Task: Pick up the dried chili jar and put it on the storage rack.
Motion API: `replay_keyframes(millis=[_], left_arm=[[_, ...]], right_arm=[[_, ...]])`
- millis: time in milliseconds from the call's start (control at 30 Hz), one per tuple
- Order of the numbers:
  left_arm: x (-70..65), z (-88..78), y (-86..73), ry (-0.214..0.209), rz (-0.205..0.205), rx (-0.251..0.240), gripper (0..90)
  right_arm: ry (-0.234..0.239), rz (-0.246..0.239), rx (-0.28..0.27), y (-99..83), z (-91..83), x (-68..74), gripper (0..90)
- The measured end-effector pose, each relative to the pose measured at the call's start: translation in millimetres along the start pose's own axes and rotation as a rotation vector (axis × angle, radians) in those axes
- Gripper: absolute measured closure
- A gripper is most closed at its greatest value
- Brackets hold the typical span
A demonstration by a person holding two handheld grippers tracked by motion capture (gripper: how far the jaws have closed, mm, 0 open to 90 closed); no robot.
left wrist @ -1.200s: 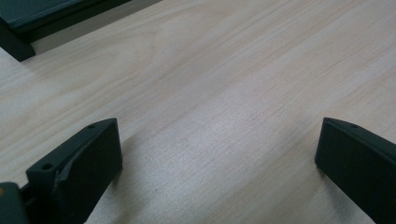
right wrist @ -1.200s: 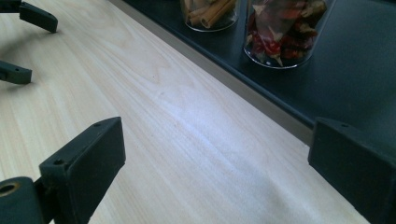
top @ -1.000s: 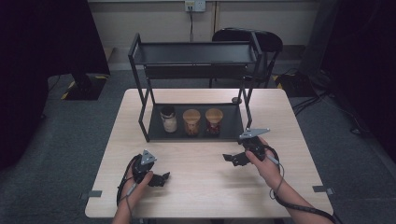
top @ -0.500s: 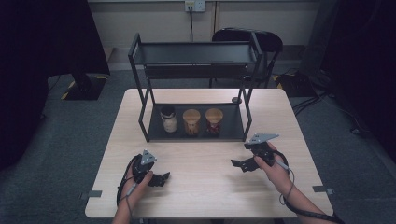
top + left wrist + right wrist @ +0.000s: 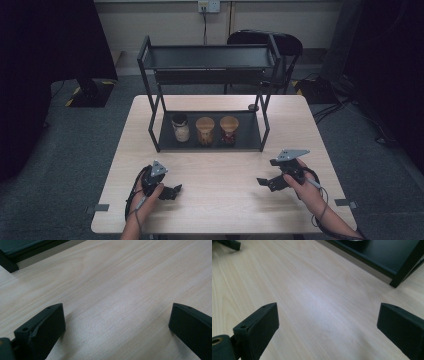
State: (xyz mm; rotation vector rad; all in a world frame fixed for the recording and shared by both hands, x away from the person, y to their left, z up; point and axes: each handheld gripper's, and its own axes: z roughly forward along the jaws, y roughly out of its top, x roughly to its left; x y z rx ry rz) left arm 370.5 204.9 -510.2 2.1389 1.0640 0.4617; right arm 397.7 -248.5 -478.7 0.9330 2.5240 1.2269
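Starting at the left edge of the table (image 5: 125,150), we see bare wood running from the rim inward to the shelf's leg. Near the front edge our left gripper (image 5: 172,191) lies low on the wood, its jaws spread wide with nothing between them; in the left gripper view (image 5: 117,325) clear tabletop lies ahead of it up to the base of the black rack (image 5: 207,55). On the rack's bottom shelf three jars stand in a row, close together: a pale jar (image 5: 180,128), a tan jar (image 5: 204,131) and a jar with red contents (image 5: 229,130), all well apart from both grippers. A broad open strip of table lies between our two hands. Our right gripper (image 5: 265,182) hangs over the right front part, jaws equally wide and empty, with the rack's corner post ahead in its own view (image 5: 328,322).
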Motion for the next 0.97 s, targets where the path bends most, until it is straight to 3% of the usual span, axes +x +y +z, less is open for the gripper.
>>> replay_keyframes(millis=[167, 333, 433, 533, 600, 667, 733, 767, 967], left_arm=[[0.0, 0.0, 0.0, 0.0, 0.0, 0.0, 0.2], [0.0, 0.0, 0.0, 0.0, 0.0, -0.001, 0.2], [0.1, 0.0, 0.1, 0.0, 0.001, 0.001, 0.2], [0.1, 0.0, 0.1, 0.0, 0.001, 0.0, 0.2], [0.1, 0.0, 0.1, 0.0, 0.0, 0.0, 0.2], [0.1, -0.1, 0.1, -0.001, 0.001, 0.001, 0.2], [0.2, -0.1, 0.1, -0.001, 0.001, 0.001, 0.2], [0.1, -0.1, 0.1, -0.001, 0.0, 0.001, 0.2], [-0.7, -1.5, -1.4, -0.001, 0.001, 0.001, 0.2]], right_arm=[[0.008, 0.013, -0.009, -14.1, -11.2, -2.1, 2.6], [-0.013, -0.001, -0.001, -31.1, -21.0, -1.9, 2.6], [-0.049, -0.029, -0.005, -37.9, -28.1, -1.2, 2.2], [-0.021, 0.017, -0.01, -47.6, -31.3, -2.3, 2.0], [-0.021, 0.01, -0.011, -51.6, -34.0, -1.0, 2.0], [-0.038, -0.017, -0.012, -51.0, -37.5, -1.7, 1.8], [-0.075, -0.005, -0.019, -50.4, -38.9, -2.8, 1.5], [-0.059, 0.004, -0.023, -50.6, -38.6, -3.2, 1.6], [-0.081, -0.031, 0.064, -41.7, -27.9, 3.4, 2.0]])
